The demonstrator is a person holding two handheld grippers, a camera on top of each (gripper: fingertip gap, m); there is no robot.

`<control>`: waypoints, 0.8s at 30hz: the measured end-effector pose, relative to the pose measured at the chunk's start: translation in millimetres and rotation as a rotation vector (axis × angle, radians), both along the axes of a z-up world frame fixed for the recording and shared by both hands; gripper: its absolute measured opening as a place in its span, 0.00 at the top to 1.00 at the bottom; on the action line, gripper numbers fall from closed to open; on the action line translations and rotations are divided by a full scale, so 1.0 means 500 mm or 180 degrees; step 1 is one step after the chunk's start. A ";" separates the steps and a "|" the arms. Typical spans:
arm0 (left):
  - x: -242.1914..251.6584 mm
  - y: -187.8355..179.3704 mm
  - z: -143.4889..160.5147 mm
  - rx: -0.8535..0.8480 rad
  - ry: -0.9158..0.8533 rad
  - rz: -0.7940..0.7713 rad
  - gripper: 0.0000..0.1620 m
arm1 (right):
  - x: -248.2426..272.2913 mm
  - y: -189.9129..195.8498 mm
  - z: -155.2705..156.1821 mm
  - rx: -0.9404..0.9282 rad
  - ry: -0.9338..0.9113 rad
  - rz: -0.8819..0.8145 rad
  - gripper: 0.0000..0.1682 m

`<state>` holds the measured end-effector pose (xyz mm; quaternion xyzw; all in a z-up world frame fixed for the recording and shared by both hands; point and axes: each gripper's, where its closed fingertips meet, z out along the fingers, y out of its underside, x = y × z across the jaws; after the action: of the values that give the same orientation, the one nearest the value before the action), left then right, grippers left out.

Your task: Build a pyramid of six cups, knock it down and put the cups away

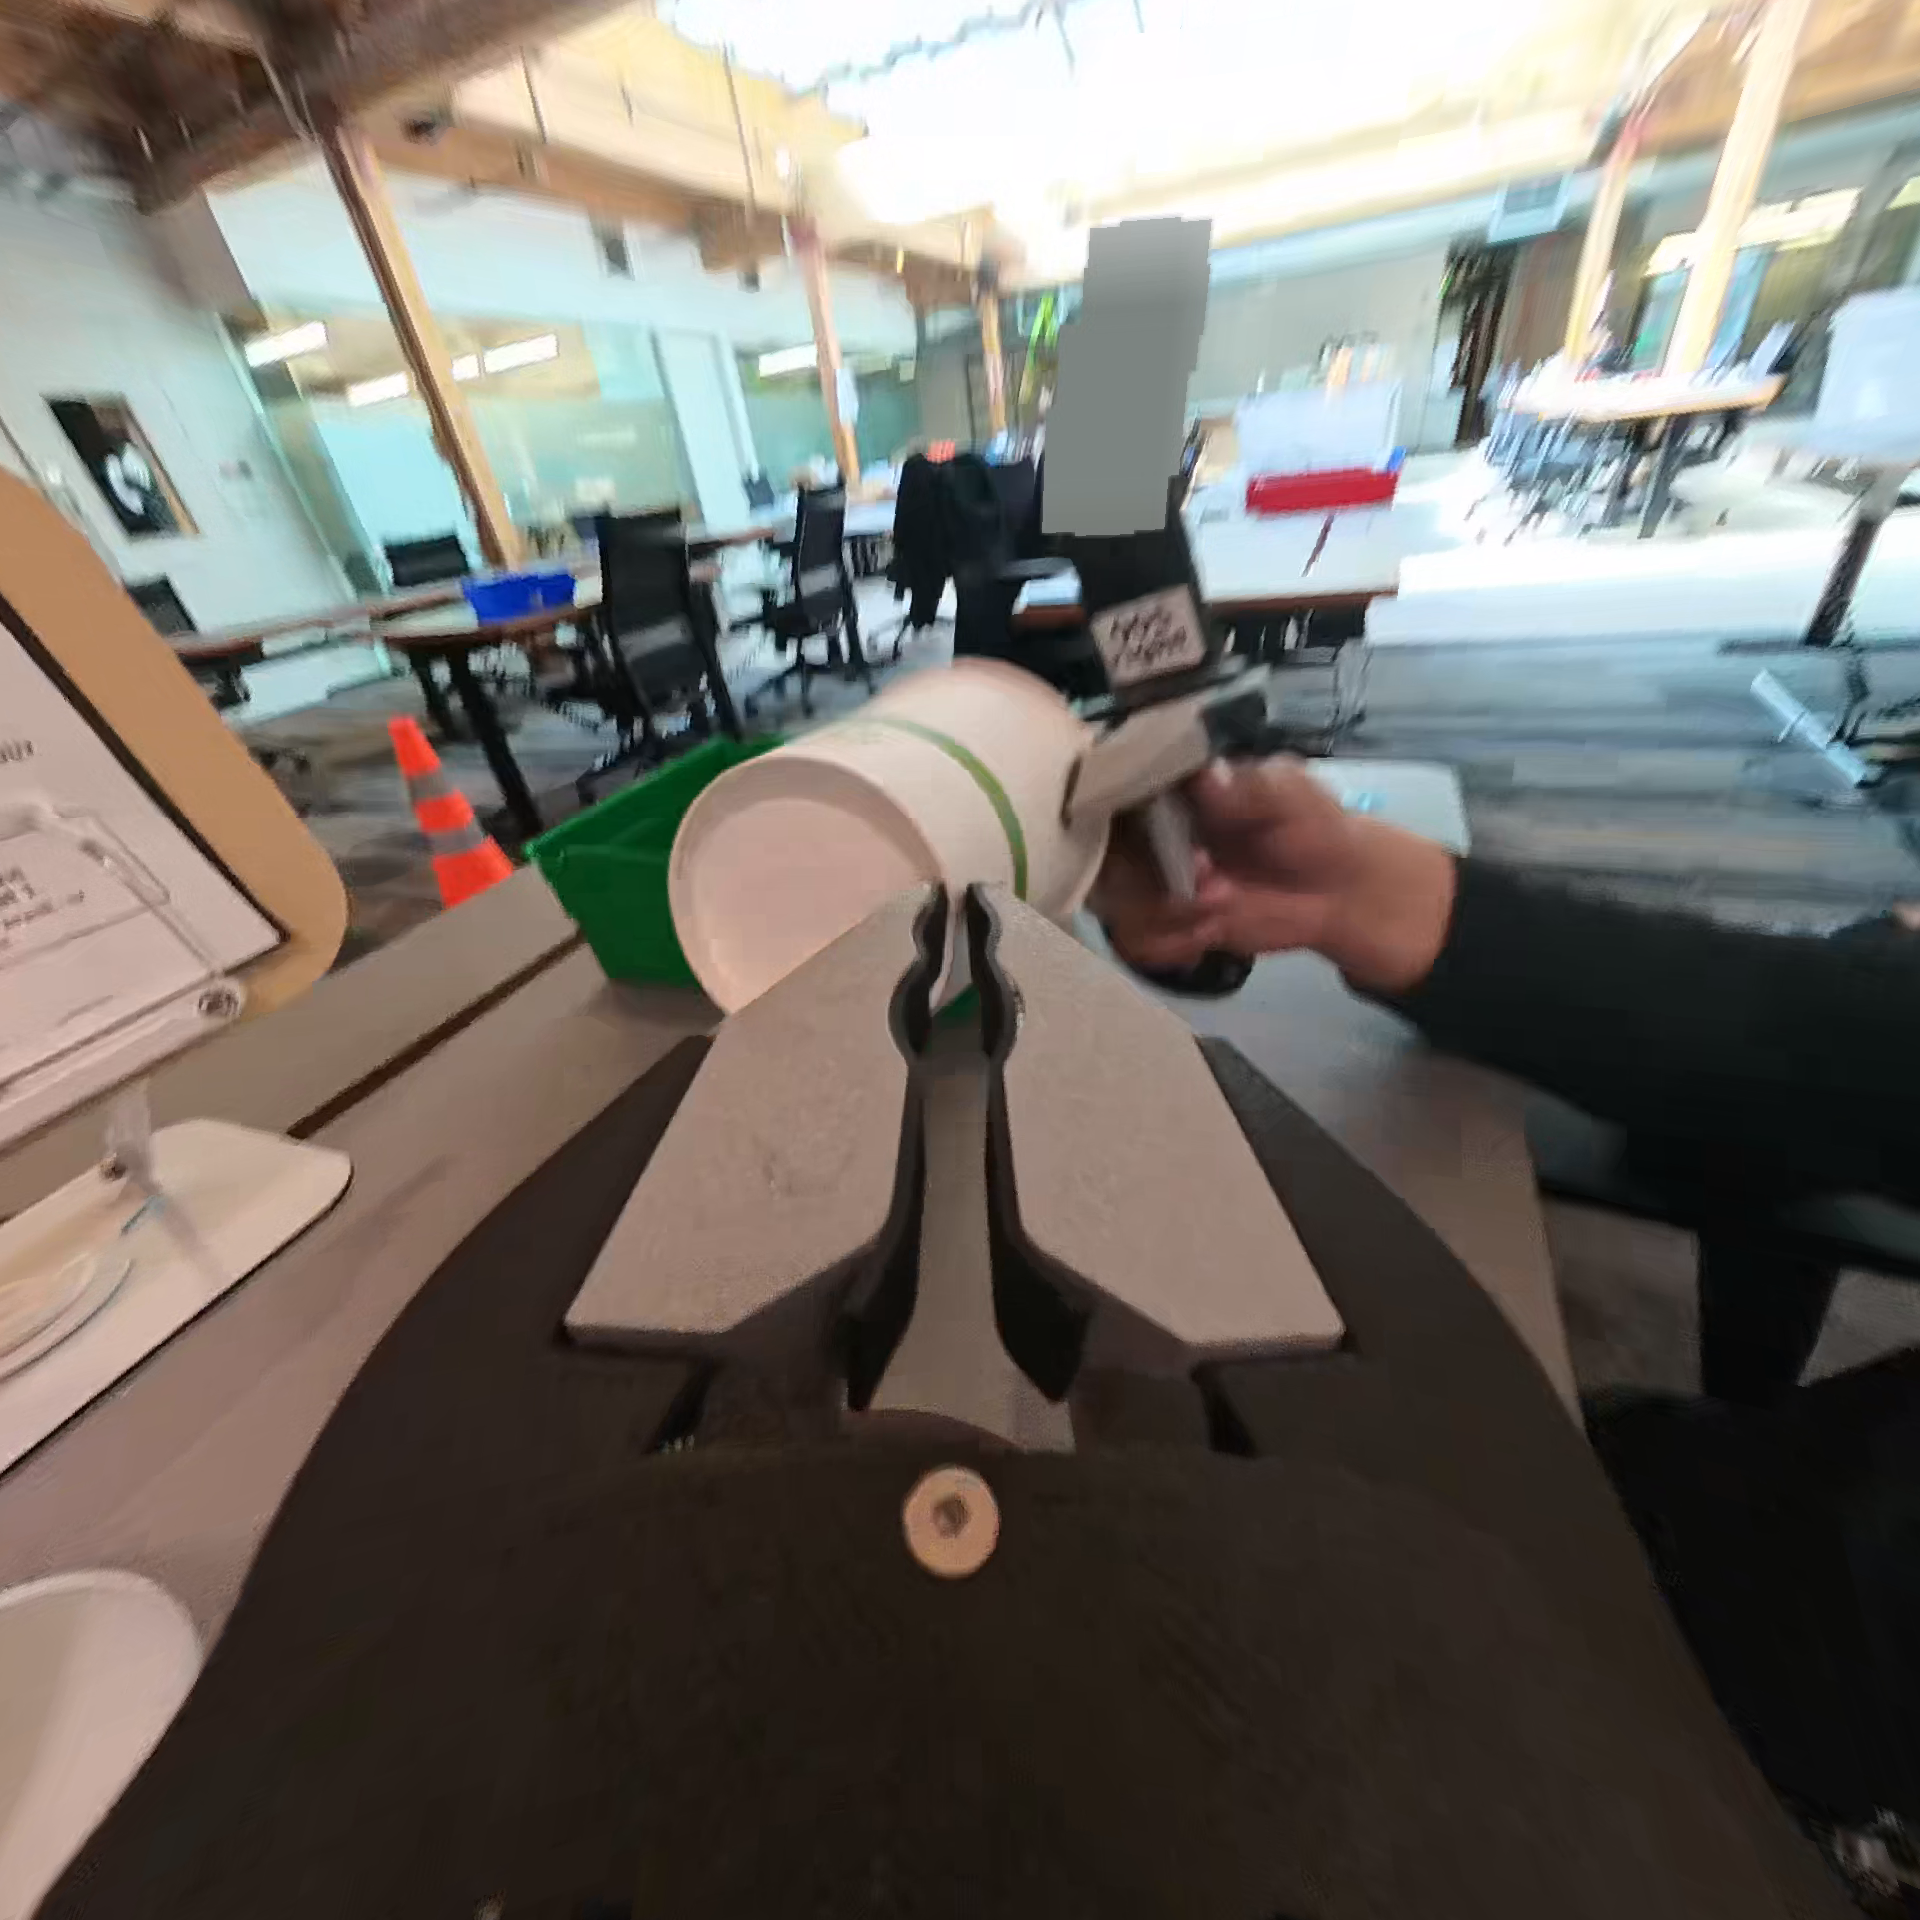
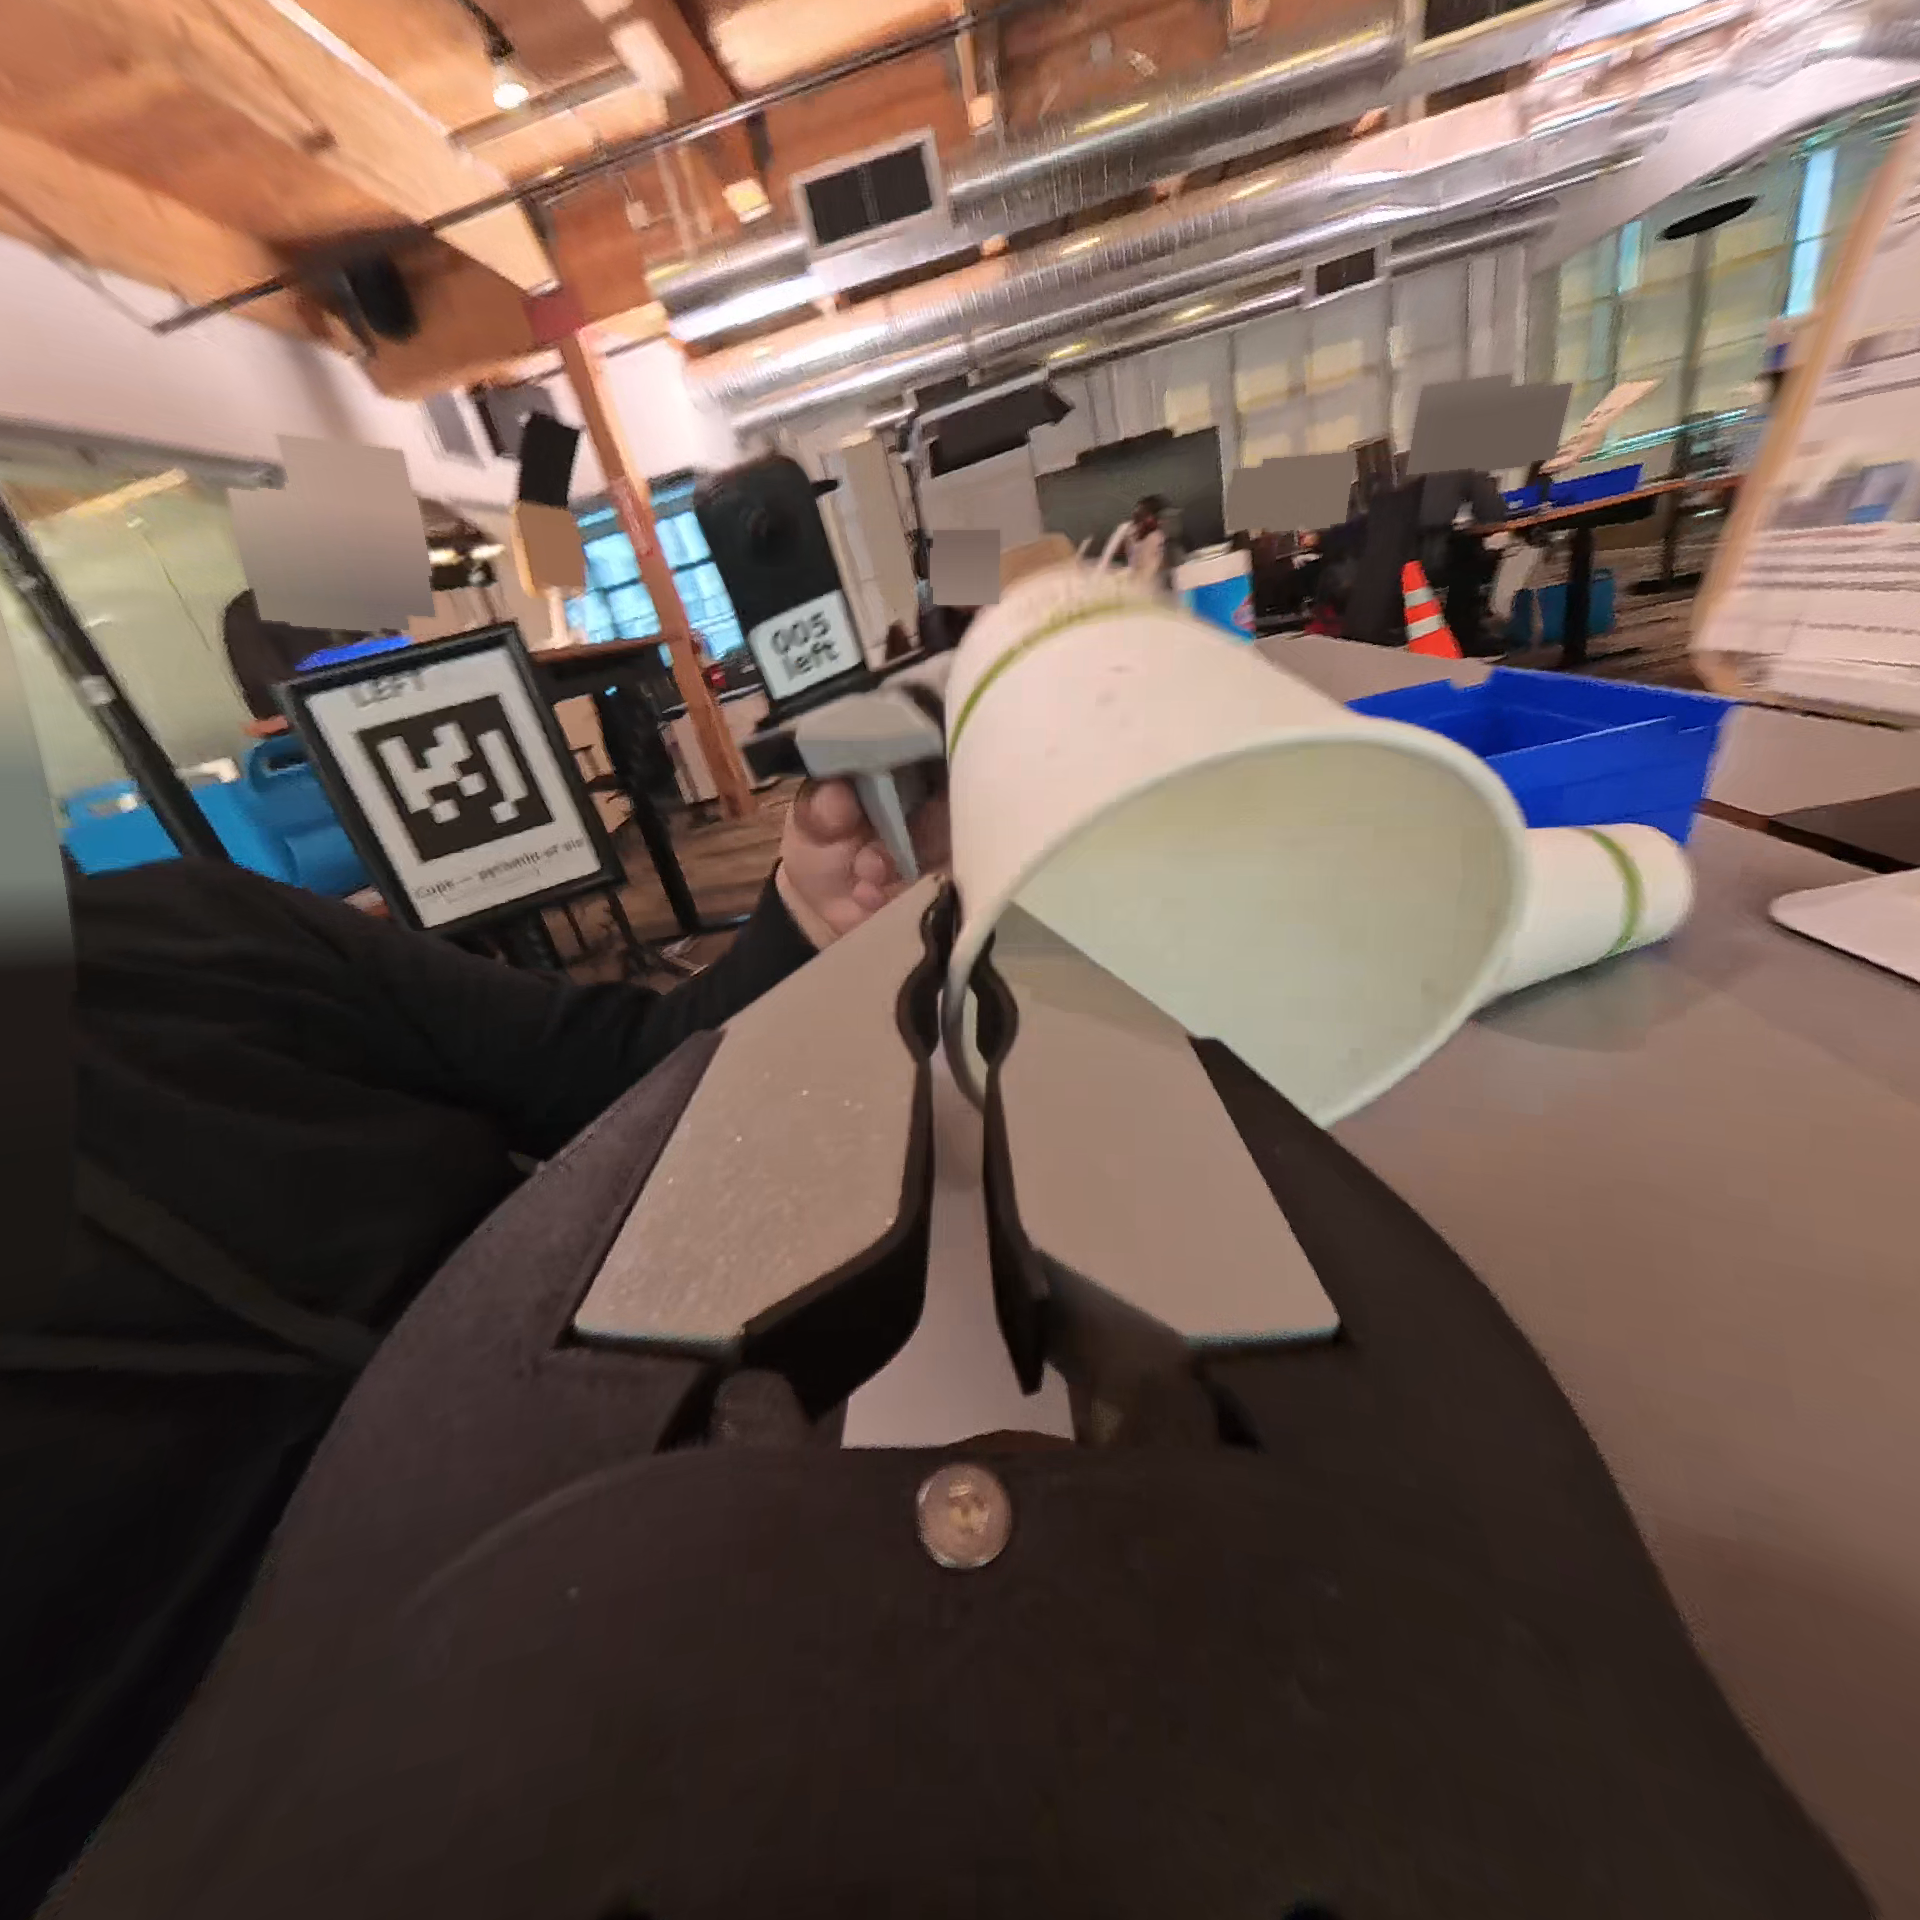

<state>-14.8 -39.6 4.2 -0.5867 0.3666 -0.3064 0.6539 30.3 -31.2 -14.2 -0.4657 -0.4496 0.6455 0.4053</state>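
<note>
Two grippers hold one white cup (image 2: pixel 1195 831) on its side above the grey table (image 2: pixel 1558 1195): the right gripper (image 2: pixel 961 997) pinches its open rim, the left gripper (image 1: pixel 956 935) its base edge. Beyond the cup, a second cup (image 2: pixel 1600 904) lies on the table, with a blue bin (image 2: pixel 1538 748) behind it.

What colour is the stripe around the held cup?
Green, on a white cup; the left wrist view shows it best.

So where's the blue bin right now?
In the right wrist view the blue bin sits on the table at the far right, behind the held cup.
</note>
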 end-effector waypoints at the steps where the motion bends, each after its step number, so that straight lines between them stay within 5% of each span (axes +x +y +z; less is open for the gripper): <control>1: 0.000 0.014 -0.027 -0.0092 0.0207 0.0076 1.00 | 0.009 0.015 -0.001 -0.0008 -0.0034 -0.0092 1.00; 7: -0.042 0.099 -0.127 -0.0189 0.0967 0.0854 1.00 | 0.090 0.113 0.000 0.0540 -0.0540 -0.1240 1.00; 14: -0.050 0.146 -0.218 -0.0450 0.1263 0.1003 0.97 | 0.376 0.264 0.057 0.1266 -0.1156 -0.3652 1.00; 24: -0.008 0.145 -0.310 -0.0424 0.1968 0.1013 0.93 | 0.424 0.321 -0.005 0.1470 -0.2350 -0.4129 1.00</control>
<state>-19.0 33.0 -150.8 -0.7428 0.4304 -0.0318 0.5118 242.6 129.2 -16.7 -0.7240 -0.3162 -0.0270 0.6124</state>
